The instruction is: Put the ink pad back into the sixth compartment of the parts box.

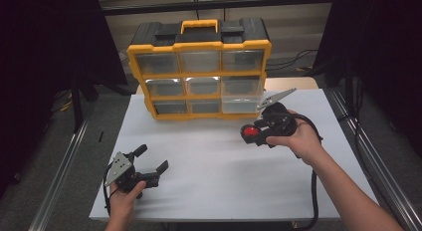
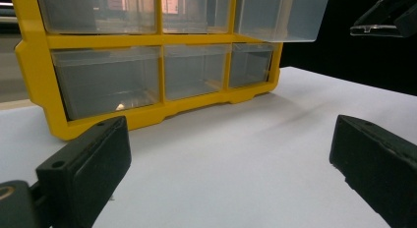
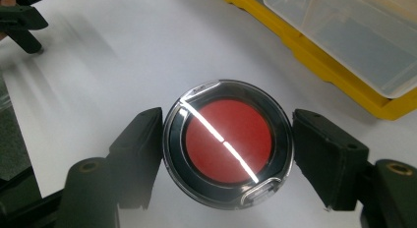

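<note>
A round clear case with a red disc inside point(image 1: 250, 131) hangs a little above the white table, in front of the organizer's lower right corner. My right gripper point(image 1: 252, 135) is shut on it; in the right gripper view both black pads point(image 3: 140, 149) press the rim of the case point(image 3: 227, 142) from either side. Near the front left of the table, my left gripper point(image 1: 152, 158) rests in the person's hand, jaws wide open with nothing between them. In the left gripper view the left gripper point(image 2: 226, 164) faces the organizer over bare table.
A yellow and black drawer organizer point(image 1: 199, 44) with clear drawers stands at the back of the white table point(image 1: 214, 166). A right-hand drawer point(image 1: 241, 104) is pulled out, as the left gripper view shows on that drawer point(image 2: 280, 16). Black cables trail off the right front edge.
</note>
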Action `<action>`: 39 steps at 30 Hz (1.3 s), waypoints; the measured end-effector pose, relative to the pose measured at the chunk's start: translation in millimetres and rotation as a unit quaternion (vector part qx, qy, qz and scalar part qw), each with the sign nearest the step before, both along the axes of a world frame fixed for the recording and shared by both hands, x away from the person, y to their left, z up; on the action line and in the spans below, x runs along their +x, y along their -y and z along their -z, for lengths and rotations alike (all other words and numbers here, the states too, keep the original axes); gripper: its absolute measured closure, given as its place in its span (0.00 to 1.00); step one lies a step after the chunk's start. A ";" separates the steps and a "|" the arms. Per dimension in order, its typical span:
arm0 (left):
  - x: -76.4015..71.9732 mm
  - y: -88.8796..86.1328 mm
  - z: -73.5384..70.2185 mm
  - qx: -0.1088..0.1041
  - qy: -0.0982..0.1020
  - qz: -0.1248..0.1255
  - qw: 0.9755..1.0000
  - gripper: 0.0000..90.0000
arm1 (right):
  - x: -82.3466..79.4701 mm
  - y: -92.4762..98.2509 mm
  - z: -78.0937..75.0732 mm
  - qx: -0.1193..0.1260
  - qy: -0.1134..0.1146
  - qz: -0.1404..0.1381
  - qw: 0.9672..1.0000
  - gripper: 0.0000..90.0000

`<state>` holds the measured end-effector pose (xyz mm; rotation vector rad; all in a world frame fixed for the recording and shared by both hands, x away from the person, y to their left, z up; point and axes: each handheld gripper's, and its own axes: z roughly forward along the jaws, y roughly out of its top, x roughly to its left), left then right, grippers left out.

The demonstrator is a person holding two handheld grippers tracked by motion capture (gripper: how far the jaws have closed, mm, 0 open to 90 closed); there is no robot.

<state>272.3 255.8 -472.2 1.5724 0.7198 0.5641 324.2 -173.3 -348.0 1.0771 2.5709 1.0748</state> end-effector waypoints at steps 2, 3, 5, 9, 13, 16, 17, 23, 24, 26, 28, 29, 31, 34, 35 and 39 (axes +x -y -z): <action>-0.3 0.5 0.2 -0.003 -0.003 0.000 1.000 0.02 | 1.0 -0.6 -1.9 -0.007 -0.001 -0.003 1.000 0.33; -0.3 0.4 0.2 -0.003 -0.003 0.000 1.000 0.02 | 1.4 -0.9 -3.3 -0.008 -0.001 -0.003 1.000 0.33; 0.1 -0.1 0.1 -0.002 -0.001 0.000 1.000 0.02 | 2.0 -1.4 -6.3 -0.010 -0.001 -0.002 1.000 0.33; -0.4 0.5 0.2 -0.003 -0.003 0.000 1.000 0.02 | 3.6 -2.7 -11.7 -0.014 -0.002 -0.005 1.000 0.33; 0.0 3.6 0.5 -0.030 -0.004 -0.011 0.999 0.02 | 6.0 -3.4 -16.6 -0.019 0.000 -0.008 1.000 0.33; -0.1 2.4 0.3 -0.021 -0.003 -0.006 1.000 0.02 | 7.3 -4.2 -19.9 -0.021 0.003 -0.009 1.000 0.33; 0.0 2.8 0.3 -0.023 -0.003 -0.007 1.000 0.02 | 7.6 -4.2 -21.1 -0.021 -0.001 -0.009 1.000 0.33; 0.0 0.1 0.0 -0.002 -0.001 0.001 1.000 0.02 | 9.6 -5.0 -26.1 -0.021 0.002 -0.007 1.000 0.33; 0.0 0.3 0.0 -0.003 0.000 0.001 1.000 0.02 | 10.0 -4.8 -26.9 -0.021 0.000 -0.009 1.000 0.33; 0.0 0.1 0.0 -0.002 -0.001 0.001 1.000 0.02 | 11.4 -4.9 -27.8 -0.022 0.006 -0.013 1.000 0.33; -0.1 3.2 0.4 -0.027 -0.003 -0.009 1.000 0.02 | 11.9 -4.6 -29.6 -0.020 0.004 -0.011 1.000 0.33; -0.1 3.7 0.4 -0.031 -0.004 -0.010 0.999 0.02 | 12.0 -4.5 -30.7 -0.022 0.002 -0.008 1.000 0.33; 0.0 0.3 0.0 -0.003 -0.001 0.001 1.000 0.02 | 12.8 -4.9 -31.9 -0.023 0.002 -0.007 1.000 0.33; 0.2 -0.4 -0.1 0.003 0.001 -0.002 1.000 0.02 | 13.3 -5.0 -34.3 -0.025 0.002 -0.006 1.000 0.33; 0.2 -0.5 -0.1 0.003 0.001 -0.002 1.000 0.02 | 14.7 -5.0 -34.1 -0.022 0.009 -0.012 1.000 0.33; 0.0 0.1 0.0 -0.001 0.000 0.001 1.000 0.02 | 15.0 -5.9 -37.5 -0.025 0.004 -0.010 1.000 0.33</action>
